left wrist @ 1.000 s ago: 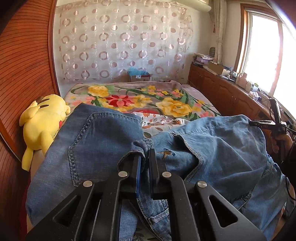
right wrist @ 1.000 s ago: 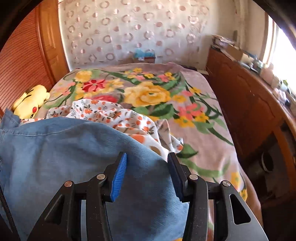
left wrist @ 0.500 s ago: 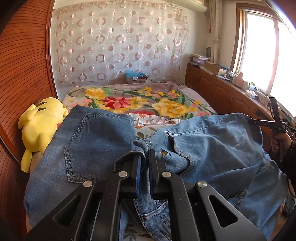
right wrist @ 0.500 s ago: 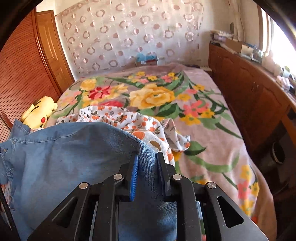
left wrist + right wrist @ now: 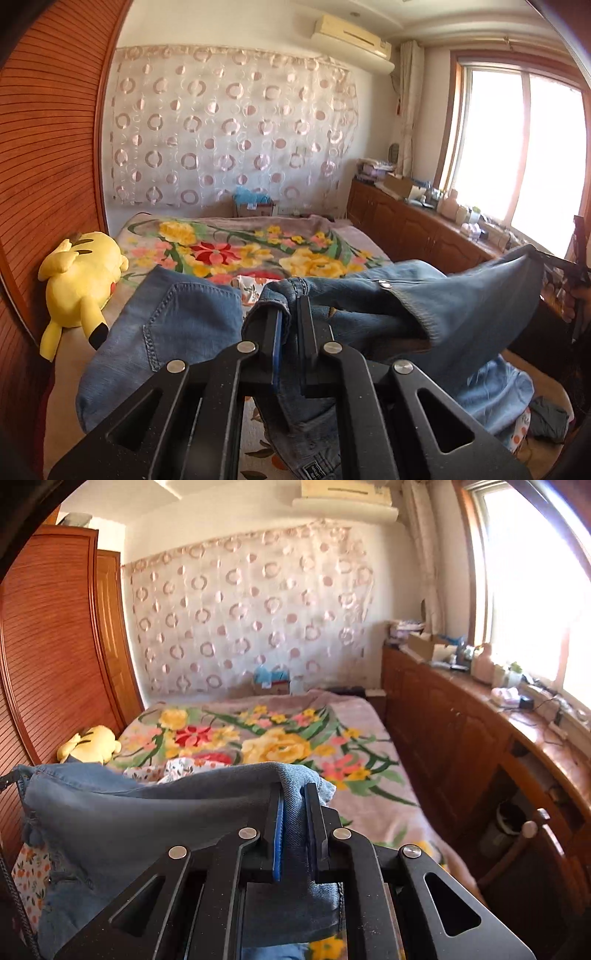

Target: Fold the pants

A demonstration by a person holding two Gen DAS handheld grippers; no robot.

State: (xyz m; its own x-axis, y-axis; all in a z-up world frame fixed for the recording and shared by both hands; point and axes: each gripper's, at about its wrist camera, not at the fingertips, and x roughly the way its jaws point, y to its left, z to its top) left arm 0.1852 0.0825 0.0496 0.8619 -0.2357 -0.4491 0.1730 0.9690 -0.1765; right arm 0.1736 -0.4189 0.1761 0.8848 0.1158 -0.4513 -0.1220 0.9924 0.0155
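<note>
Since the earlier frames, both grippers have been raised, and the faded blue denim pants point(image 5: 184, 332) are lifted off the floral-patterned bed blanket point(image 5: 236, 254). Denim is clamped in the left gripper point(image 5: 290, 314). The right gripper point(image 5: 295, 797) jaws have just been closing and pinch a denim edge. A yellow plush toy point(image 5: 81, 280) is seen at left.

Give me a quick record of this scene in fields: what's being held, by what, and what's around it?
Item: denim pants, lifted off the bed
Left gripper: shut on the pants' edge
Right gripper: jaws just closed, denim pinched between them
Cloth between grips: stretched across, sagging a little
Surface: bed with floral blanket
Nearby: yellow plush toy by the wooden wall; orange-print cloth under the pants
Folding: not yet done
</note>
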